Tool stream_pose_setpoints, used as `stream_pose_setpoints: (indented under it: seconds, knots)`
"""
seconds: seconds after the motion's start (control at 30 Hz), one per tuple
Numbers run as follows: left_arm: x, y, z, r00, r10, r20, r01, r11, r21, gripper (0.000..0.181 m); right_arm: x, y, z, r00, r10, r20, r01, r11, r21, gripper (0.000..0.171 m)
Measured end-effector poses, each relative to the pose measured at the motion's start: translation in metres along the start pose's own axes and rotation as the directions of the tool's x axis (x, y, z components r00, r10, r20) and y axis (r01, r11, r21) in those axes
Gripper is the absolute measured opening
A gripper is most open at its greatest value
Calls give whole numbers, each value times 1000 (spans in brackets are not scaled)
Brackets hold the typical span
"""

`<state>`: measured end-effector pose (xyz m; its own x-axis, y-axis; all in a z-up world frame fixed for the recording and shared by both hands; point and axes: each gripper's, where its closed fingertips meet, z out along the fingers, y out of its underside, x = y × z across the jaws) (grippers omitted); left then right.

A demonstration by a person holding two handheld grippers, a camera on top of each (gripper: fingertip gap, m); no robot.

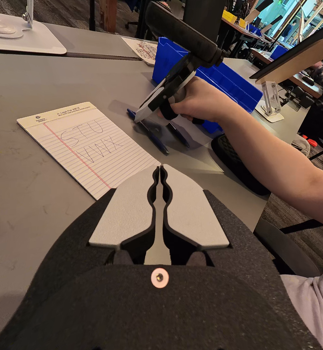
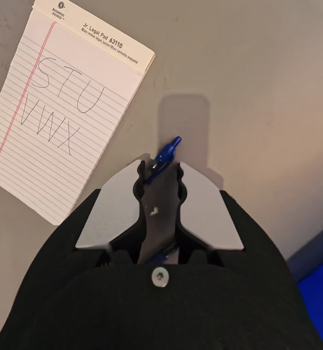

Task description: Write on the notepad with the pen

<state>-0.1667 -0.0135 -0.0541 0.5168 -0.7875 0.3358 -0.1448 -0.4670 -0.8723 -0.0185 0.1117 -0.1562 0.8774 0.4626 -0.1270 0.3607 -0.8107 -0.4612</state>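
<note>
A white lined notepad (image 1: 85, 149) with blue handwriting lies on the grey table (image 1: 24, 189); it also shows in the right wrist view (image 2: 62, 113). A blue pen (image 1: 155, 140) lies on the table to the right of the pad. My right gripper (image 2: 160, 163) is open and points down over the pen (image 2: 168, 149), whose clicker end sticks out between the fingers, close to the left one. The right gripper also shows in the left wrist view (image 1: 138, 119), held by a hand. My left gripper (image 1: 159, 166) is shut and empty, near the pad's lower right corner.
A second dark blue pen-like thing (image 1: 179, 136) lies beside the first. A blue bin (image 1: 228, 83) stands behind the right gripper and shows at the lower right (image 2: 319, 295). A white tray (image 1: 34, 41) sits at the back left. A black chair arm (image 1: 236, 166) is at the table's right edge. My right fingertips sit around 20 centimeters from my left ones.
</note>
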Motion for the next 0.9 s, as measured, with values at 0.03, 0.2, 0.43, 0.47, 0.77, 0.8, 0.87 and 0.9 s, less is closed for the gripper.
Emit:
stream_pose_setpoints:
  seconds: [0.03, 0.2, 0.43, 0.47, 0.77, 0.8, 0.87, 0.9]
  knots:
    - [0, 0, 0, 1000, 1, -1, -1, 1000, 0, 0, 0, 0, -1, 1000, 3, 4, -3, 1000, 2, 34]
    - [1, 1, 0, 1000, 3, -4, -3, 1000, 8, 1, 12, -21, -28, 1000, -10, -26, 14, 988, 151, 34]
    - [-9, -14, -5, 1000, 28, -4, -27, 997, 73, 4, 32, -51, -69, 988, -62, -138, 113, 911, 397, 33]
    - [-11, -22, -6, 999, 46, -1, -46, 995, 87, 6, 34, -55, -73, 983, -76, -170, 142, 894, 424, 33]
    - [-23, -132, -6, 958, 264, 109, -284, 921, 265, 26, 30, -75, -95, 916, -162, -368, 357, 748, 560, 34]
    - [-25, -143, -4, 952, 281, 122, -305, 911, 278, 28, 29, -76, -96, 909, -163, -383, 371, 735, 568, 35]
    - [-30, -163, 0, 940, 308, 147, -339, 892, 299, 30, 28, -79, -100, 899, -161, -408, 393, 707, 587, 37]
    - [-32, -172, 2, 935, 320, 155, -353, 884, 305, 31, 28, -80, -102, 892, -159, -423, 407, 691, 598, 37]
